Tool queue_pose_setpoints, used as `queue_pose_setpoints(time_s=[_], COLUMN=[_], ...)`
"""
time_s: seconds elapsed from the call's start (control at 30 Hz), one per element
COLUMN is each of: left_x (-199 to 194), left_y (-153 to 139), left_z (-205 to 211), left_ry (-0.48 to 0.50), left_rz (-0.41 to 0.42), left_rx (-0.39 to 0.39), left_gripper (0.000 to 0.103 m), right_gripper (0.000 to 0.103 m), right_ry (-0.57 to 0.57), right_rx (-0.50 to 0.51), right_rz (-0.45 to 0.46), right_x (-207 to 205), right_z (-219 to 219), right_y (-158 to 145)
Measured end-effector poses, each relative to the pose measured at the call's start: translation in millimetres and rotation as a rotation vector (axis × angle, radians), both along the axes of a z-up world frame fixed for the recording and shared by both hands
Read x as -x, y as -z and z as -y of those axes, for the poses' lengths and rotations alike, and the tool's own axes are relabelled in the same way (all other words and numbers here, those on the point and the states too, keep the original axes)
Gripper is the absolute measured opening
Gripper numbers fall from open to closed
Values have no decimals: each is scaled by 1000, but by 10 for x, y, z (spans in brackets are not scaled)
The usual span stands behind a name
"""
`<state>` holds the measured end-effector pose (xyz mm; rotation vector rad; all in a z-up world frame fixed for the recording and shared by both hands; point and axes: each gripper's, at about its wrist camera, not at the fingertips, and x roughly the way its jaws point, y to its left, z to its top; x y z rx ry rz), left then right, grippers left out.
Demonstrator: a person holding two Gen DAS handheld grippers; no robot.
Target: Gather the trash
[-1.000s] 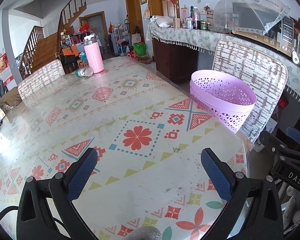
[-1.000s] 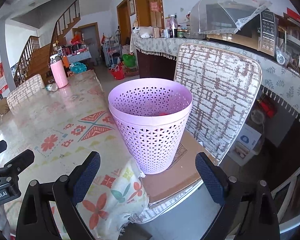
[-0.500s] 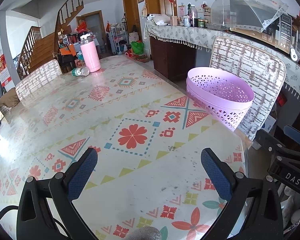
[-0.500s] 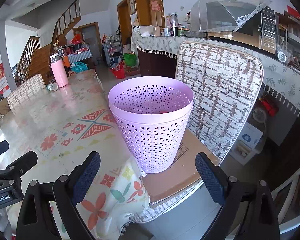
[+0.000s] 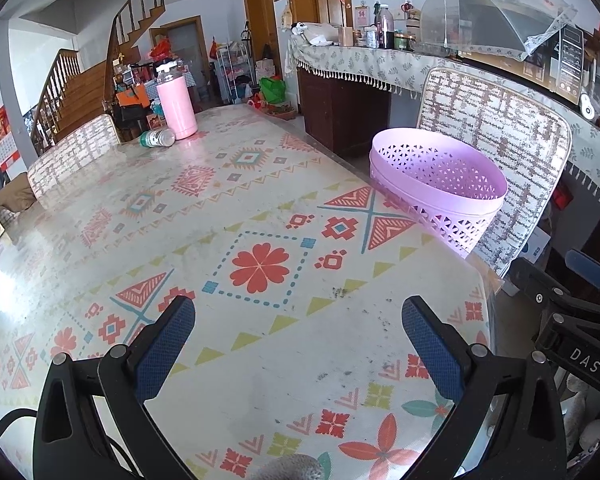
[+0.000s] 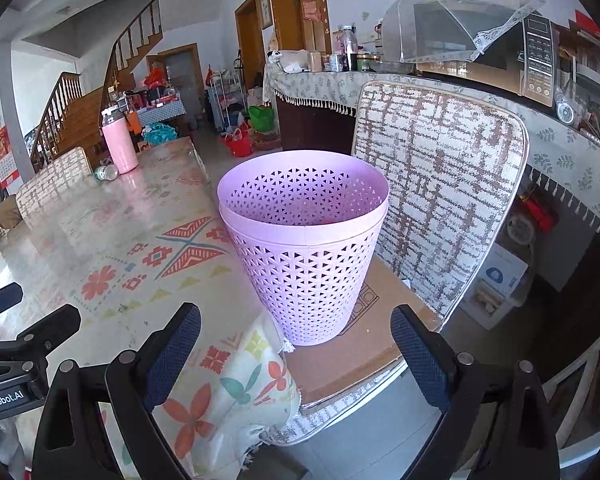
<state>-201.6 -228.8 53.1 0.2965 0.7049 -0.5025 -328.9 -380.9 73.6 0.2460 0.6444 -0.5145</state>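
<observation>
A lilac perforated waste basket [image 6: 304, 240] stands on cardboard on a chair seat beside the table; it also shows in the left wrist view [image 5: 440, 192]. Something red lies inside it. A clear plastic bottle with a green label [image 5: 158, 138] lies on its side at the table's far end, next to a pink thermos [image 5: 176, 106]. My left gripper [image 5: 298, 332] is open and empty, low over the near end of the patterned table [image 5: 204, 216]. My right gripper [image 6: 296, 340] is open and empty, in front of the basket.
A chair with a woven back [image 6: 436, 184] stands behind the basket. A counter with a fringed cloth [image 5: 364, 66] holds jars, a mesh food cover and a microwave. Another chair [image 5: 72, 156] sits at the table's far left. Stairs rise at the back left.
The left wrist view has shifted slightly so the basket and table pattern sit lower in frame. The right wrist view is almost unchanged. Both grippers stay open.
</observation>
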Motion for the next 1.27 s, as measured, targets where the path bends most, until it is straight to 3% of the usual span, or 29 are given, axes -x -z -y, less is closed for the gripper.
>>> queue_pose_setpoints(time_s=[0.87, 1.13, 1.27], left_x=[-33, -61, -73], left_y=[107, 173, 191], left_z=[134, 224, 219], left_ry=[16, 26, 64], left_rz=[-26, -54, -106], left_rx=[-38, -57, -38], left_gripper=[103, 103, 103], right_gripper=[98, 98, 98], right_ry=[7, 11, 14], right_rx=[-43, -68, -74], right_rz=[3, 10, 0], right_x=[11, 24, 7], right_z=[172, 253, 270], right_y=[116, 167, 176])
